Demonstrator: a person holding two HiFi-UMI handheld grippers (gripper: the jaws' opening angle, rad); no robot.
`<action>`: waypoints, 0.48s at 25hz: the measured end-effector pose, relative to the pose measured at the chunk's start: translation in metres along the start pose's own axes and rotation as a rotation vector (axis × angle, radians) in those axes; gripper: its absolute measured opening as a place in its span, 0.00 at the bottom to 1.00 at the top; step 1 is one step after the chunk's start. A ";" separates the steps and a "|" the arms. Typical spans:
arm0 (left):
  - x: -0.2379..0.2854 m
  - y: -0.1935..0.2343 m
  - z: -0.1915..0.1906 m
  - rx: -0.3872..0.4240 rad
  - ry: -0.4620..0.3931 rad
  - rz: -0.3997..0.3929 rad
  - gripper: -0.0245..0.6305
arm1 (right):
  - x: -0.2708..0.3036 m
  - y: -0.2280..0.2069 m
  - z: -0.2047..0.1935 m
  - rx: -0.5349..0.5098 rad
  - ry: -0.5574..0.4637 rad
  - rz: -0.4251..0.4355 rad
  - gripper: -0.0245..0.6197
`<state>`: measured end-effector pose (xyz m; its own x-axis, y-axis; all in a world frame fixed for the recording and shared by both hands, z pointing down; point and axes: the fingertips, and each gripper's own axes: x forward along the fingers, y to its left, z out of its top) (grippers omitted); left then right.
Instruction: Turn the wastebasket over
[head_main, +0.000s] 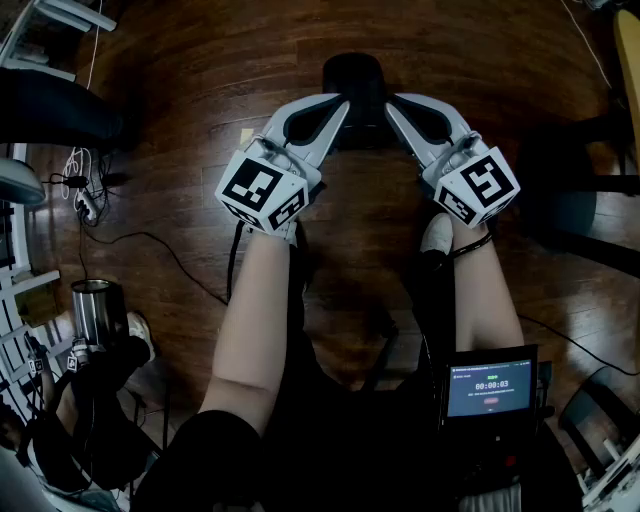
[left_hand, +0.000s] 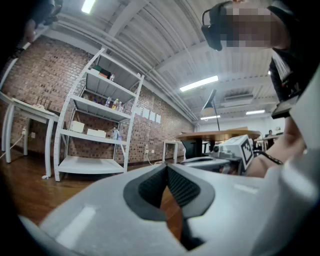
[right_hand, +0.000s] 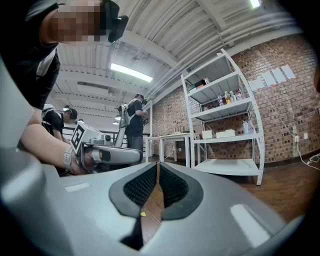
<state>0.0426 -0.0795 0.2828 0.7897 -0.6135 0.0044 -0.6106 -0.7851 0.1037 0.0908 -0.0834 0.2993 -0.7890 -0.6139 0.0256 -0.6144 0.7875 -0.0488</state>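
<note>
In the head view a black wastebasket (head_main: 352, 72) stands on the dark wooden floor straight ahead, its lower part hidden behind my grippers. Both grippers are held level side by side in front of it, pointing toward it and short of touching it. The left gripper (head_main: 343, 102) is shut with nothing between its pads, its tips meeting (left_hand: 166, 168). My right gripper (head_main: 391, 102) is likewise shut and empty (right_hand: 157, 165). Each gripper view shows the other gripper alongside: the right gripper (left_hand: 234, 150) and the left gripper (right_hand: 102, 151). Neither gripper view shows the wastebasket.
A metal tumbler (head_main: 95, 310) and a tangle of cables (head_main: 85, 200) lie at the left. A small screen (head_main: 490, 386) hangs at the person's waist. A white shelf rack (left_hand: 95, 130) stands against the brick wall; other people (right_hand: 134, 125) stand by tables farther off.
</note>
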 end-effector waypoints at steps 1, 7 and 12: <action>0.000 0.000 0.001 0.002 0.001 -0.002 0.04 | 0.000 0.000 0.002 0.001 -0.003 -0.002 0.06; 0.001 0.005 0.007 0.015 0.009 -0.008 0.04 | 0.010 -0.001 0.008 -0.012 -0.001 0.012 0.06; 0.026 0.025 0.003 0.032 0.034 -0.004 0.04 | 0.031 -0.033 0.011 0.020 -0.018 0.015 0.06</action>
<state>0.0479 -0.1149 0.2823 0.7935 -0.6074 0.0378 -0.6085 -0.7903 0.0720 0.0868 -0.1295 0.2911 -0.7978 -0.6028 0.0064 -0.6017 0.7957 -0.0691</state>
